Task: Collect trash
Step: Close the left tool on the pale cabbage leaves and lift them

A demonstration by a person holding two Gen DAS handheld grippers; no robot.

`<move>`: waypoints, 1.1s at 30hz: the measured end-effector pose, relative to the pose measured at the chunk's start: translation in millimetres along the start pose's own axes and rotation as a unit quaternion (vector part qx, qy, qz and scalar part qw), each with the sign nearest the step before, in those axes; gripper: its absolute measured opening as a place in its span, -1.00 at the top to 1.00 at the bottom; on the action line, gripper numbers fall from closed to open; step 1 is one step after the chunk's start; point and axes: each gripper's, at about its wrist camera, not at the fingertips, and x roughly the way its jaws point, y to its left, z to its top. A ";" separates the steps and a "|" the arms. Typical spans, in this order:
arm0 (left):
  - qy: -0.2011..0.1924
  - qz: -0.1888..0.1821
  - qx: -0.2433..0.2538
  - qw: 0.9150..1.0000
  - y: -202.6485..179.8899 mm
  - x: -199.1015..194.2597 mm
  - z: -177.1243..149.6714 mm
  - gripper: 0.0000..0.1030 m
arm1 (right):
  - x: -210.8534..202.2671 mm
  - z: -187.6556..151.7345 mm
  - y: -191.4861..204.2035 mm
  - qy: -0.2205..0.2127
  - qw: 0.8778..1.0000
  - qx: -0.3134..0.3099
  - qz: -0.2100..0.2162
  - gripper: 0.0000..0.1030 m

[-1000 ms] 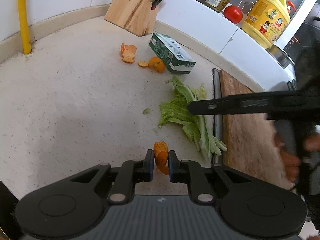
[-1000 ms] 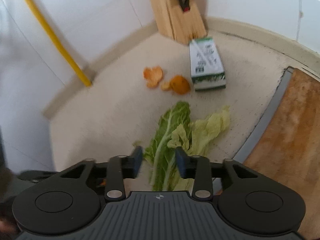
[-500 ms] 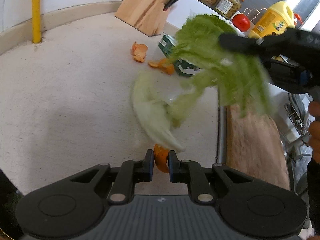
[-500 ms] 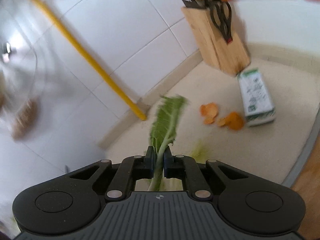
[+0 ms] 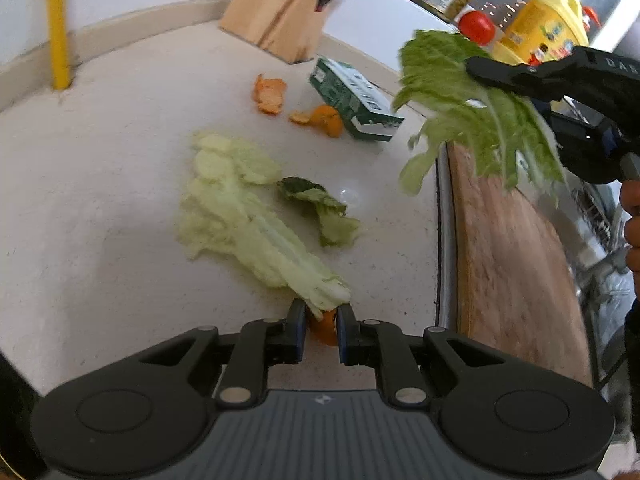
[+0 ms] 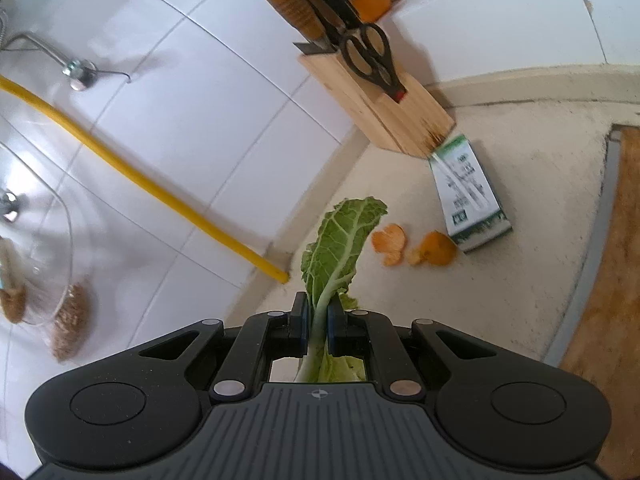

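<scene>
My left gripper (image 5: 322, 316) is shut on an orange peel (image 5: 323, 326) just above the counter. A pale cabbage leaf (image 5: 248, 220) lies on the counter in front of it, its stem end over my fingertips. A small dark green leaf scrap (image 5: 320, 208) lies to its right. My right gripper (image 6: 316, 312) is shut on a green cabbage leaf (image 6: 338, 240) and holds it in the air; this leaf also shows in the left wrist view (image 5: 480, 120). More orange peels (image 5: 272, 94) and a green carton (image 5: 354, 100) lie farther back.
A wooden knife block (image 6: 384, 116) with scissors stands at the back wall. A wooden cutting board (image 5: 516, 248) lies to the right behind a metal strip. A yellow pipe (image 5: 58, 24) runs down the wall at left. Jars, a tomato and a yellow bottle (image 5: 544, 24) stand on the ledge.
My right gripper shut on the green leaf and lifted it off the counter. The pale leaf and a scrap dropped back onto the counter. My left gripper kept hold of the peel.
</scene>
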 end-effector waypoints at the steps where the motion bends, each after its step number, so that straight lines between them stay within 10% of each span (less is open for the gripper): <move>1: 0.000 0.006 0.006 1.000 -3.0 1.4 2.0 0.78 | 0.7 -1.6 -1.7 0.002 1.000 0.003 0.000 0.76; 7: 0.009 -0.024 -0.027 0.999 8.3 -2.9 10.5 0.78 | -0.3 -6.2 -8.5 0.007 1.000 0.005 -0.002 0.76; 12: 0.028 -0.091 -0.163 0.982 51.2 -11.7 9.4 0.06 | 2.5 -12.4 -18.3 0.016 1.000 0.015 0.003 0.75; 21: -0.032 -0.011 -0.187 0.982 51.0 7.9 37.8 0.04 | 8.9 -16.7 -33.3 0.025 0.999 0.031 0.005 0.72; 23: -0.045 0.009 -0.185 0.982 48.7 14.1 44.3 0.15 | 8.6 -16.5 -33.9 0.025 0.999 0.028 0.007 0.73; 26: -0.031 0.030 -0.178 0.983 47.7 30.7 52.1 0.92 | 8.6 -16.8 -38.4 0.023 0.999 0.028 0.006 0.73; 33: -0.034 0.029 -0.166 0.985 46.8 27.5 59.3 1.00 | 1.6 -17.1 -50.7 0.011 0.999 0.048 0.001 0.73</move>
